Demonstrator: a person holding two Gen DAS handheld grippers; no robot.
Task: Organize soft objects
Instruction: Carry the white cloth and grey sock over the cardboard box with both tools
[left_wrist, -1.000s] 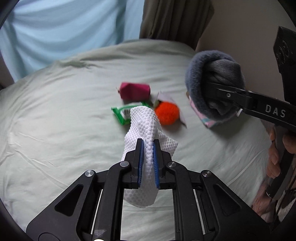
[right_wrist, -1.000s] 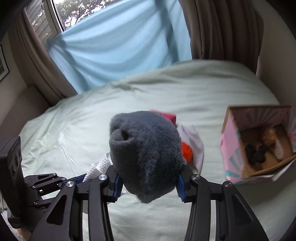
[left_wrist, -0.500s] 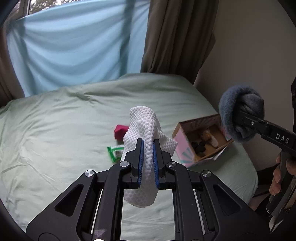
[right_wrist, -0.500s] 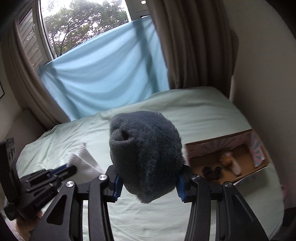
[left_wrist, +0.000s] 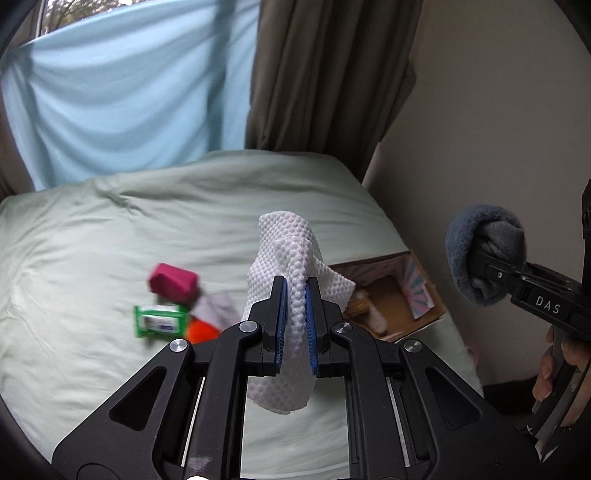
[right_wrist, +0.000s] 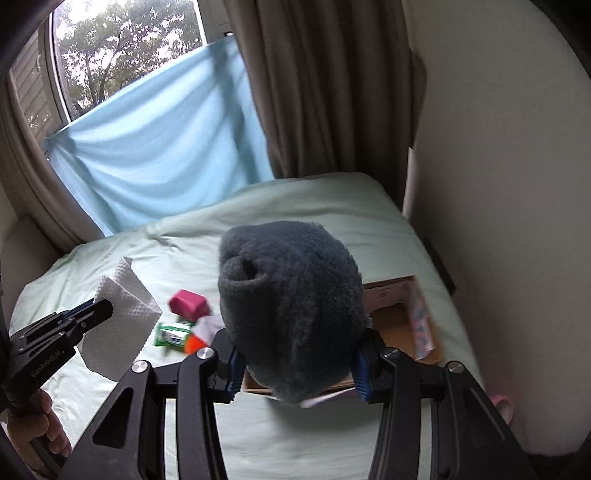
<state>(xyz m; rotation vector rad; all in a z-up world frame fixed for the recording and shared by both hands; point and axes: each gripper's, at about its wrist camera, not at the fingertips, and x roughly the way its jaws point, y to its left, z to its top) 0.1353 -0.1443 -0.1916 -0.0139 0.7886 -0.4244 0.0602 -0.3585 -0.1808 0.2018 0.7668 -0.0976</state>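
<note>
Grey sock (right_wrist: 291, 310), clamped in right claw (right_wrist: 295, 365), had risen off the bed (left_wrist: 110, 229) and hung over the box (right_wrist: 402, 317); white cloth (left_wrist: 291, 280), pinched in left claw (left_wrist: 294, 325), rose alongside. Both lifted within the last second. Drop into box likely next; pink block (left_wrist: 173, 282), green pack (left_wrist: 157, 320) remained on bed.

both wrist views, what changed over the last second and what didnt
Both grippers rose away from the bed: the pink block, green packet and orange ball now sit lower and smaller, and the open cardboard box lies below the right gripper. Nothing was released. The left gripper stays clamped on the white waffle cloth, the right on the grey fuzzy sock.
</note>
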